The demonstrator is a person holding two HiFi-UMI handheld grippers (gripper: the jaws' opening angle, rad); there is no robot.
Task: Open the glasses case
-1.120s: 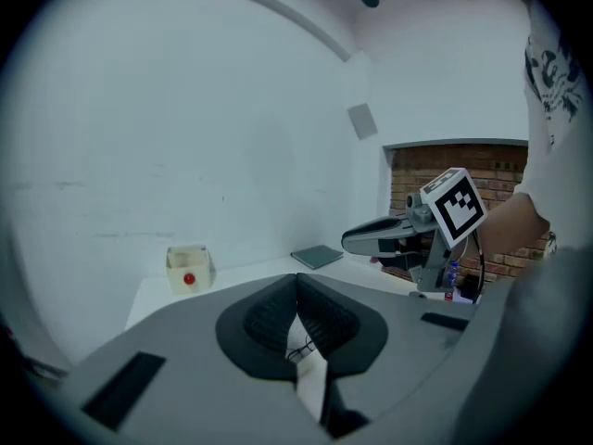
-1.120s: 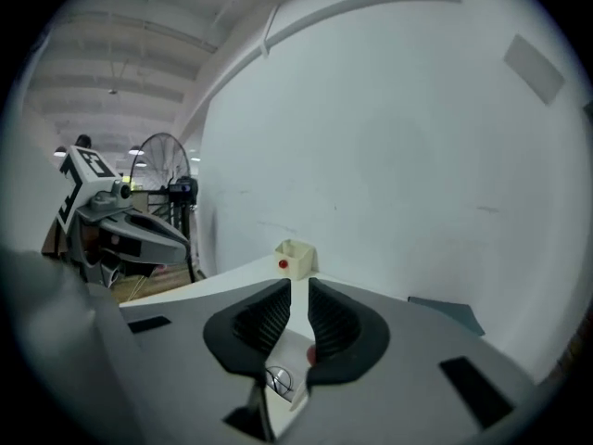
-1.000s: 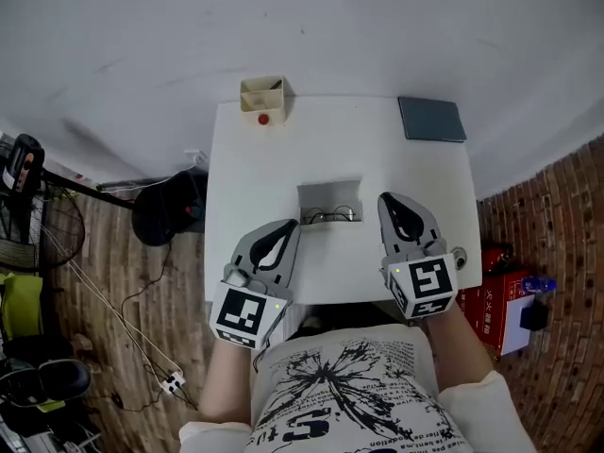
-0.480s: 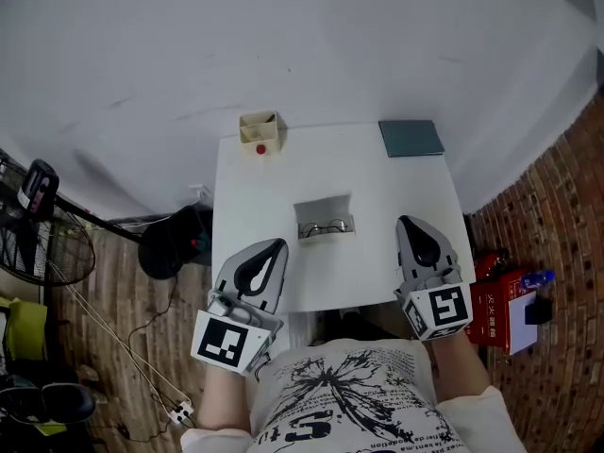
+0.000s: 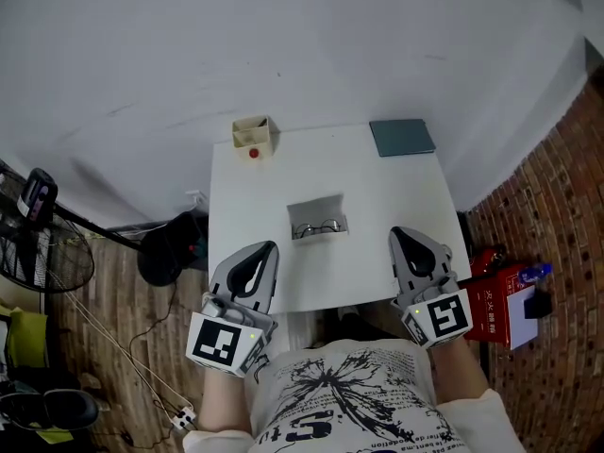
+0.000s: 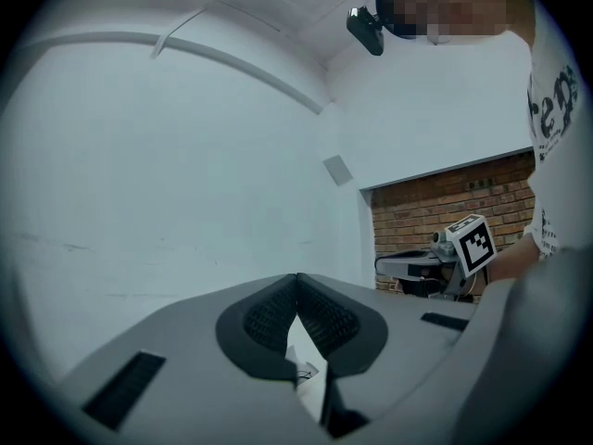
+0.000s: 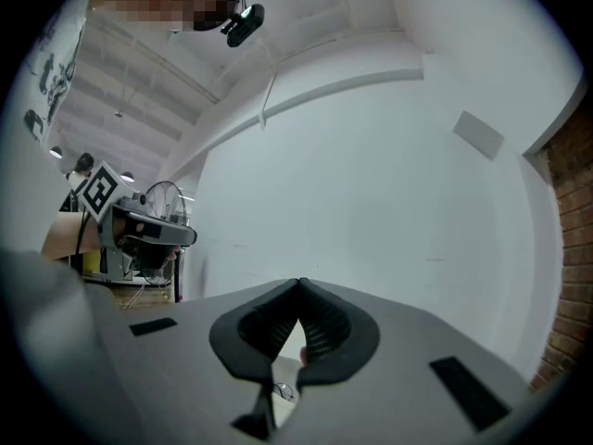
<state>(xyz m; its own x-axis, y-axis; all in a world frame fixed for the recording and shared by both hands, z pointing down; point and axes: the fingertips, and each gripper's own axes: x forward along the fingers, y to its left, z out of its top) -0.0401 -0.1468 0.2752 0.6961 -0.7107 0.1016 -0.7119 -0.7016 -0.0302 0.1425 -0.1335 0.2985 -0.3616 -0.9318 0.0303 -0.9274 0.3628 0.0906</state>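
The grey glasses case [image 5: 316, 206] lies open in the middle of the white table [image 5: 387, 192], with a pair of glasses [image 5: 316, 226] in it. My left gripper [image 5: 265, 250] hovers over the table's near left edge, shut and empty. My right gripper [image 5: 400, 238] hangs near the front right edge, also shut with nothing in it. Both are apart from the case, on either side of it. In the left gripper view the pads [image 6: 320, 315] meet at their tips. Below the closed pads [image 7: 320, 327] in the right gripper view, the glasses [image 7: 279, 392] show faintly.
A small beige box [image 5: 252, 132] with a red item stands at the table's far left. A dark teal notebook [image 5: 402, 137] lies at the far right corner. A black round object [image 5: 170, 243] sits on the floor to the left, a red box [image 5: 493, 302] to the right.
Both grippers have drawn back from the case toward the person and risen. They now sit over the table's near edge. The case stays open with the glasses inside.
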